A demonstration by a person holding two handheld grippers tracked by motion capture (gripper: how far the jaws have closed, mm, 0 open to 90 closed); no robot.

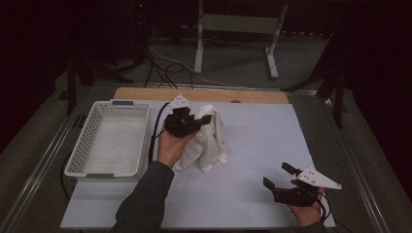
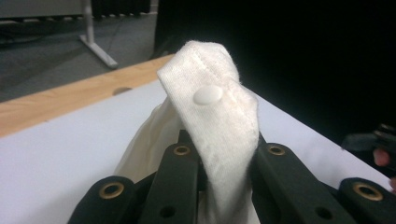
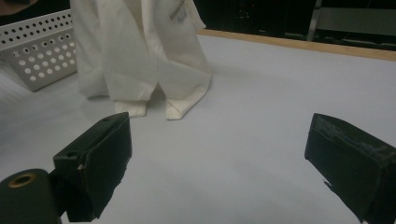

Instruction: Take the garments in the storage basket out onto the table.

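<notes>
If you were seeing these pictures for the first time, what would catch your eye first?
First, the white cotton garment lifted in a peak at mid-table, its snap-button edge pinched in the left gripper. Next, the empty white perforated plastic basket at the table's left. Last, the right gripper, jaws wide open, low at the near right corner of the pale mat.

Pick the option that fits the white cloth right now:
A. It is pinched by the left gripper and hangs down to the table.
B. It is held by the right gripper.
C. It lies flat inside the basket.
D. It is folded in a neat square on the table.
A: the left gripper is shut on the top of the white cloth, which hangs with its lower edges on the table; the right gripper is open, apart from it.
</notes>
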